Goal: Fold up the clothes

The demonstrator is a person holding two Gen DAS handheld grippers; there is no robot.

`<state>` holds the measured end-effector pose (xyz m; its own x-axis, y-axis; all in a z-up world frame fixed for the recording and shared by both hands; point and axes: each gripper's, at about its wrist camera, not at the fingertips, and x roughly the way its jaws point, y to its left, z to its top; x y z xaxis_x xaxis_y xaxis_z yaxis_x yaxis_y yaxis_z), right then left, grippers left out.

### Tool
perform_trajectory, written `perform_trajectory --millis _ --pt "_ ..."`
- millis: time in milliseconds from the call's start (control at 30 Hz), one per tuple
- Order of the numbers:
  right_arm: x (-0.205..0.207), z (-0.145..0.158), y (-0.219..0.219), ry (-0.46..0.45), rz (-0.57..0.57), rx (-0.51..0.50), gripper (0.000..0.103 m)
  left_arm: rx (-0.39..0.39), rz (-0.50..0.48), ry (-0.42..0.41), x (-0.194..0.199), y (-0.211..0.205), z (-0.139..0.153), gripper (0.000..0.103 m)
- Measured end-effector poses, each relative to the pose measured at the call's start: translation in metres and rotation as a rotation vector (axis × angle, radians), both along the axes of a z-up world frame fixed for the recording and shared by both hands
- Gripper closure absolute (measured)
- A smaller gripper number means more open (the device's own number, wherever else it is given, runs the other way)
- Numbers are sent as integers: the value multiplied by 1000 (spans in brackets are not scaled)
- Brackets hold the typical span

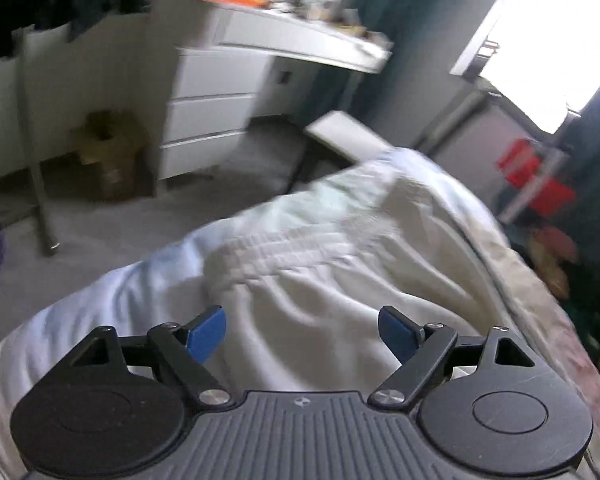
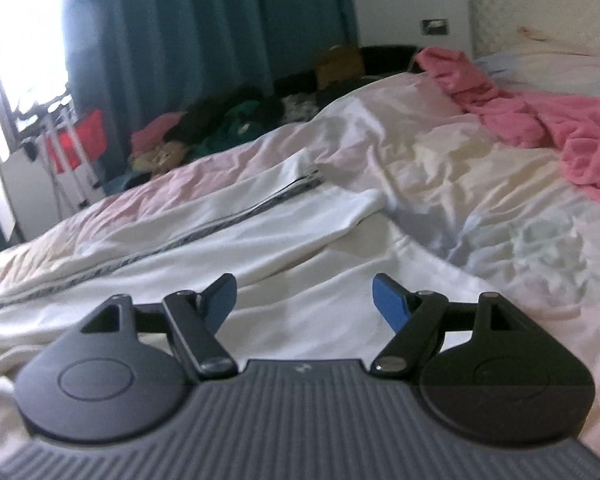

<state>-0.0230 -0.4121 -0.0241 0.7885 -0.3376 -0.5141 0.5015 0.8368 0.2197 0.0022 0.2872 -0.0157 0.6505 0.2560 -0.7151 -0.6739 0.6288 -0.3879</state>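
A white garment with an elastic waistband (image 1: 284, 248) lies spread on the bed. In the right wrist view it (image 2: 228, 240) stretches away to the left, with a dark stripe along its side. My left gripper (image 1: 302, 334) is open and empty, just above the cloth below the waistband. My right gripper (image 2: 304, 300) is open and empty, low over the white cloth.
The bed has a pale quilt (image 2: 480, 184) with a pink towel (image 2: 540, 120) at its far right. A heap of clothes (image 2: 228, 124) lies beyond the bed. A white drawer unit (image 1: 212, 112), a cardboard box (image 1: 108, 152) and a metal rack leg (image 1: 32, 152) stand on the floor.
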Motion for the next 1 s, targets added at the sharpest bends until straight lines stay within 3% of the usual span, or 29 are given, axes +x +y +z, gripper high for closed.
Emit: perform_trajectory --millis 67,200,333,500,567,633,700,800,1000 --pt "-6 0 -8 -23 -38 19 27 -107 36 -14 -4 10 -11 21" --pt "-15 -7 -30 -47 -100 121 27 -208 71 -50 -18 27 -21 21" --pt "-21 -19 -51 -61 -161 234 27 -325 39 -105 -25 41 -36 22" --pt "-35 -30 -70 -81 -282 331 27 -413 4 -130 -26 45 -49 27" --pt "-49 -33 -80 -116 -389 356 27 -437 -13 -158 -30 46 -52 36" --pt "-61 -36 -88 -138 -477 374 27 -473 -30 -223 -37 49 -53 42" --pt "-74 -42 -96 -161 -548 413 26 -554 -44 -375 -47 54 -55 45" --pt "-92 -54 -107 -207 -648 499 25 -598 -7 -442 -64 57 -58 48" --pt "-97 -72 -117 -190 -680 597 31 -619 131 -249 -69 61 -76 49"
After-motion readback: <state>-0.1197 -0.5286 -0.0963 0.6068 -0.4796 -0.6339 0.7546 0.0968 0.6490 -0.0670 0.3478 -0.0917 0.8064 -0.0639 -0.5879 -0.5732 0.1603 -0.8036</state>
